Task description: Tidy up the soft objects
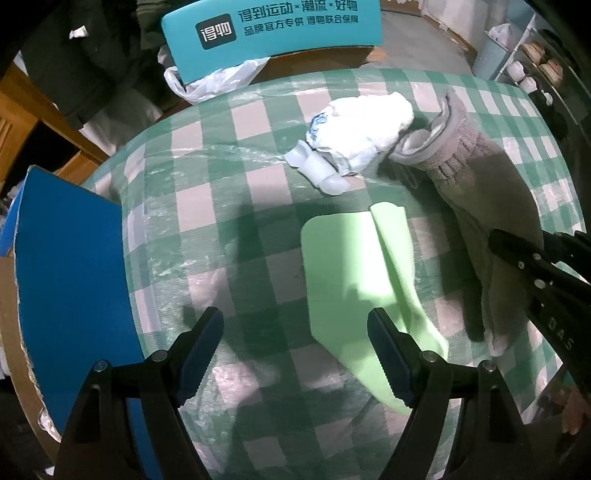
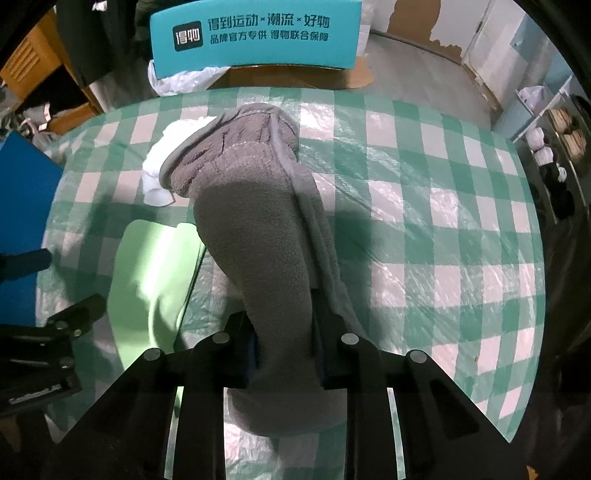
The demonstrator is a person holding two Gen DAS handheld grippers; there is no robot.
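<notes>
Fleece filled the right gripper (image 2: 286,354): its 2 jaws were clenched on the near end of a grey fuzzy fleece garment (image 2: 255,206), whose long axis ran from that grip away toward the table's far edge, where its bound hem lay against a crumpled white cloth with blue print (image 1: 364,129). Any lift would probably have to carry that whole length clear, and the far end touched the white cloth, so it might drag it.

The left gripper (image 1: 295,354) hung released, jaws wide apart, above the green-and-white checked tablecloth (image 1: 221,155) just beside a flat pale green folded cloth (image 1: 347,266), which lay between the 2 tools and was nearer the left one.

A blue cardboard box (image 1: 70,266) stood off the table's left edge, and a teal printed box (image 1: 273,33) beyond the far edge.
</notes>
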